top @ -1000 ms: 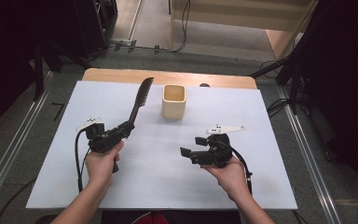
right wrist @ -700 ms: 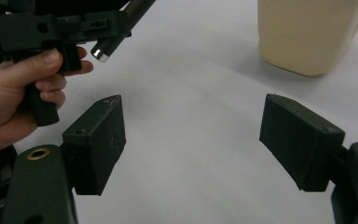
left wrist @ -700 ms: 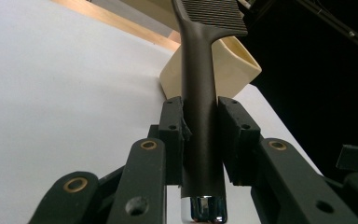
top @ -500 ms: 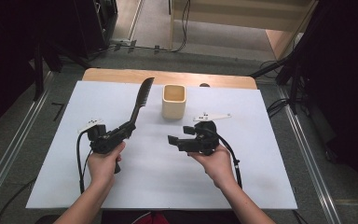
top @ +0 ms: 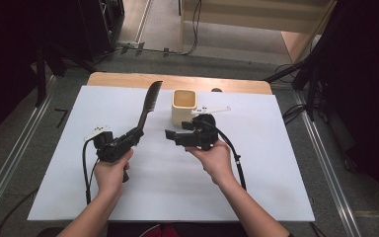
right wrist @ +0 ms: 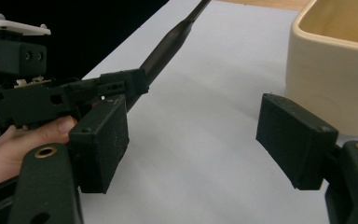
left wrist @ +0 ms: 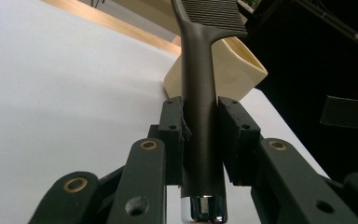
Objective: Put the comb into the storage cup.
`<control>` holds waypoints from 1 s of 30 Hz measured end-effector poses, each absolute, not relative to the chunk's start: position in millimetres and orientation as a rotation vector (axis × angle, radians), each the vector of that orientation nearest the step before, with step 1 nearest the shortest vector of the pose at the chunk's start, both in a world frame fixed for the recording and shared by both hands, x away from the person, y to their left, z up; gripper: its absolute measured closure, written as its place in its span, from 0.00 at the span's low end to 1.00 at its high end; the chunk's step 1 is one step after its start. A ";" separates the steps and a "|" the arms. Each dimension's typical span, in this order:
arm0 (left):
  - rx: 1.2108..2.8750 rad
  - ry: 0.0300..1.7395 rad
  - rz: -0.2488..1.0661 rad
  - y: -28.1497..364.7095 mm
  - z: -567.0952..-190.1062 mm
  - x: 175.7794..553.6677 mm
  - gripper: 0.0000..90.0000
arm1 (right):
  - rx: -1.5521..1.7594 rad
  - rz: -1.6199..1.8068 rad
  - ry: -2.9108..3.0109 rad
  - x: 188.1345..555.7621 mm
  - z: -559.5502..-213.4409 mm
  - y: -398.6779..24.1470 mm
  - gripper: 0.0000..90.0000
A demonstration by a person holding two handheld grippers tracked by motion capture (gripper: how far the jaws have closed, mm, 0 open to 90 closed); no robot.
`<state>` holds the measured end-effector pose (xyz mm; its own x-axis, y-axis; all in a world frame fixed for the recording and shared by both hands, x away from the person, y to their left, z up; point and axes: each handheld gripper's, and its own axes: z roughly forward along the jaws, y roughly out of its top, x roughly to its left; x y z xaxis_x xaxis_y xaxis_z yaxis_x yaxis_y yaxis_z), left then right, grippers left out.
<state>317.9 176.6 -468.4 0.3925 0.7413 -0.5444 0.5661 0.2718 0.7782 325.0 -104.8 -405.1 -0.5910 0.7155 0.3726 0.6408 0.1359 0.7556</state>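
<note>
Since the earlier frames, our right gripper (top: 171,136) has moved from the worktop's right half toward its middle and now sits just in front of the cup (top: 184,107); the left gripper (top: 137,133) and its comb (top: 148,106) have stayed put.

Surface: white sheet (top: 276,168) over a wooden worktop (top: 128,79), whose bare wood shows along the far edge. Room: grey floor with metal rails either side, cables, and dark stands.

Left gripper view: jaws pinching the comb's handle (left wrist: 199,116), chrome end cap between them, teeth at the top, cup (left wrist: 235,70) behind. The high view gives instead the whole comb slanting up toward the far edge, left of the cup.

Right gripper view: jaws spread wide with nothing between, cup (right wrist: 335,70) close at the right, left gripper (right wrist: 121,84) and comb handle (right wrist: 168,46) ahead.

Hands: left hand (top: 111,168) grips from below, gripper raised off the sheet; right hand (top: 214,160) holds its gripper pointing left, toward the other.
</note>
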 end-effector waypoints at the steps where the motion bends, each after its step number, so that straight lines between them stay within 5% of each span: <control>1: 1.397 1.276 0.177 176.4 -468.3 318.1 0.82 | 1.384 1.469 2.308 326.8 -404.9 -102.8 0.26; 30: 1.364 1.242 0.196 162.4 -471.1 326.5 0.82 | 1.491 1.522 2.247 366.4 -405.6 -63.7 0.30</control>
<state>326.5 162.4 -471.1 0.4119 0.7316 -0.5433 0.5287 0.2937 0.7964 366.4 -63.7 -405.6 -0.5354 0.7207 0.4403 0.6763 0.0536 0.7347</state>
